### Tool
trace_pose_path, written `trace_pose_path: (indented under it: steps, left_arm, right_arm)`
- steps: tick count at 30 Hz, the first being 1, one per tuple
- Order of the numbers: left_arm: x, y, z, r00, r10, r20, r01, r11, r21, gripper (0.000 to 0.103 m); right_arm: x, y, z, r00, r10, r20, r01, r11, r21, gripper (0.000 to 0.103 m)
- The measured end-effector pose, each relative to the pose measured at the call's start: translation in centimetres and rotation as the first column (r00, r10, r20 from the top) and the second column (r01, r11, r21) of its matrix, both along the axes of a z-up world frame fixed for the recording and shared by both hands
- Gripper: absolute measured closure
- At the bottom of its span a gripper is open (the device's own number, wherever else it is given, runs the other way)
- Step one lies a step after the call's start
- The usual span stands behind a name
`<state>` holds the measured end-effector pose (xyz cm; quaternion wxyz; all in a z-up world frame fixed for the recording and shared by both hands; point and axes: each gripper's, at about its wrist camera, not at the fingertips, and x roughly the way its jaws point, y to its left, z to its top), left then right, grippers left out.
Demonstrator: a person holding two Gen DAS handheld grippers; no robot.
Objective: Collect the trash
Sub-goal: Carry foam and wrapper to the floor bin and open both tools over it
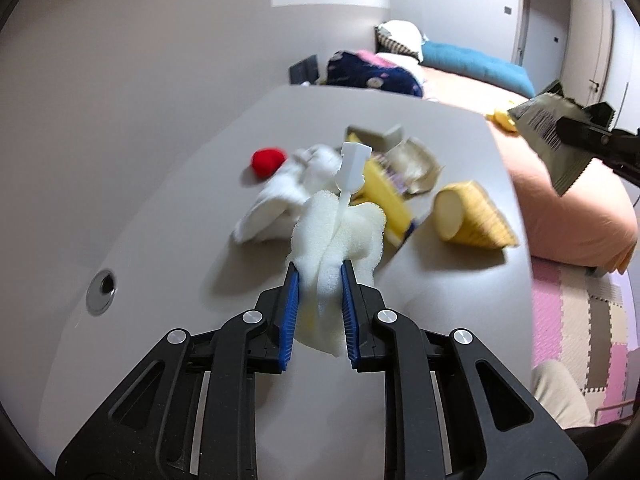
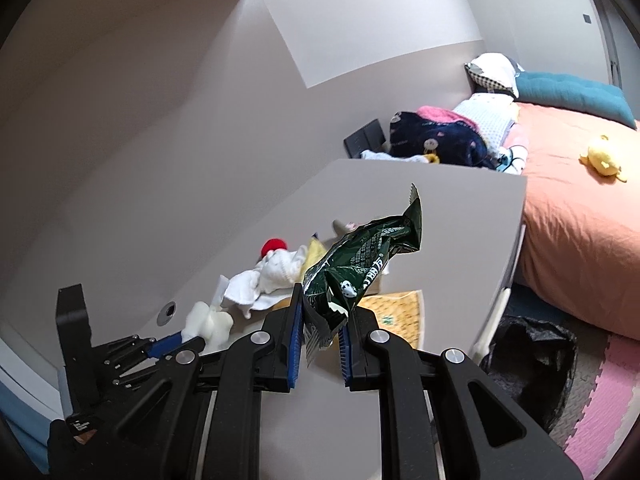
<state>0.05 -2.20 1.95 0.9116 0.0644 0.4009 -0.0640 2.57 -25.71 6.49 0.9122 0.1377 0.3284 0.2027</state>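
Foam wad (image 1: 340,236) pinched in left tongs (image 1: 319,276), green wrapper (image 2: 360,264) pinched in right tongs (image 2: 320,312), both aloft over surface (image 1: 160,208) near its right edge: best kept clamped until over black bag (image 2: 532,356) on floor.

You have two grippers in play: the left gripper (image 1: 319,280) carries one piece of white foam (image 1: 340,232) with one white plastic stick (image 1: 352,168), and the right gripper (image 2: 320,316) carries one dark green wrapper (image 2: 360,264). On the grey table (image 1: 160,208) you can count one red ball (image 1: 266,162) at ten o'clock from the foam, one white cloth (image 1: 288,188) beside it, one yellow packet (image 1: 384,196) at one o'clock, and one yellow wedge (image 1: 472,216) at three o'clock. One black bag (image 2: 532,360) sits on the floor.
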Motion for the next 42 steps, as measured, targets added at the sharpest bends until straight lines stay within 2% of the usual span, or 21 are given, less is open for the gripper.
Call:
trace_pose_path:
  steps: [9,21,29,37,42]
  left_arm:
    - [1.5,-5.5,1.7,0.998,-0.062,0.017,0.062,0.998,-0.028,0.083]
    - [5.9,-14.2,2.0,0.985,-0.171,0.008,0.171,0.984,-0.055,0.083]
    - [7.9,-19.9,1.5,0.969,-0.248,-0.018,0.245,0.965,-0.094,0.083]
    - [9.1,-25.0,0.9,0.944,-0.324,-0.062,0.317,0.944,-0.096,0.082]
    - [10.0,-27.9,-0.1,0.926,-0.360,-0.111,0.348,0.931,-0.109,0.082]
  right_arm:
    - [0.2,-5.4,0.7,0.997,-0.069,0.016,0.069,0.998,-0.005,0.086]
    - [1.9,-12.8,0.4,0.979,-0.206,0.007,0.206,0.977,-0.058,0.086]
    - [3.4,-17.0,-0.7,0.958,-0.284,-0.028,0.280,0.955,-0.101,0.086]
    - [5.2,-20.3,-2.0,0.939,-0.338,-0.066,0.326,0.933,-0.151,0.086]
    - [7.1,-23.4,-3.5,0.915,-0.384,-0.126,0.363,0.918,-0.160,0.086]
